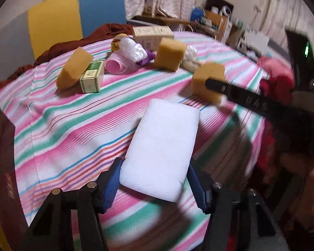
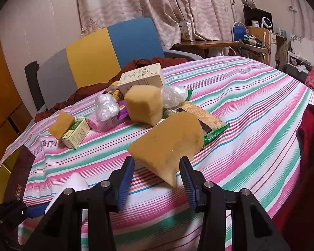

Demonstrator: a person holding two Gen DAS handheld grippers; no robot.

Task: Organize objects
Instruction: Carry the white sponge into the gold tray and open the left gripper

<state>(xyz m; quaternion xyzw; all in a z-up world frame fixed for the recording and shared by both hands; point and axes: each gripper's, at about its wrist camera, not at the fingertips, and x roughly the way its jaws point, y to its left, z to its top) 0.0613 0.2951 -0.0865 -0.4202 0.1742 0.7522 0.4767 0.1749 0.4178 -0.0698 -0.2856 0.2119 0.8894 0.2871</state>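
My left gripper (image 1: 153, 173) is shut on a white foam block (image 1: 161, 146) and holds it above the striped bedspread (image 1: 73, 125). My right gripper (image 2: 157, 177) is shut on a yellow-brown sponge (image 2: 169, 144); it also shows in the left wrist view (image 1: 209, 81) at the right arm's tip. Two more sponges lie on the spread, one at the left (image 1: 74, 70) leaning on a small green box (image 1: 92, 79), one in the middle (image 1: 170, 53). The white block's corner shows in the right wrist view (image 2: 75, 181).
A pile holds a cream box (image 2: 142, 77), crumpled plastic bags (image 2: 106, 106), a pink roll (image 2: 100, 123) and a snack packet (image 2: 207, 121). A dark red box (image 1: 2, 167) stands at the left edge. A chair (image 2: 106, 48) and cluttered desk (image 2: 219, 44) are behind.
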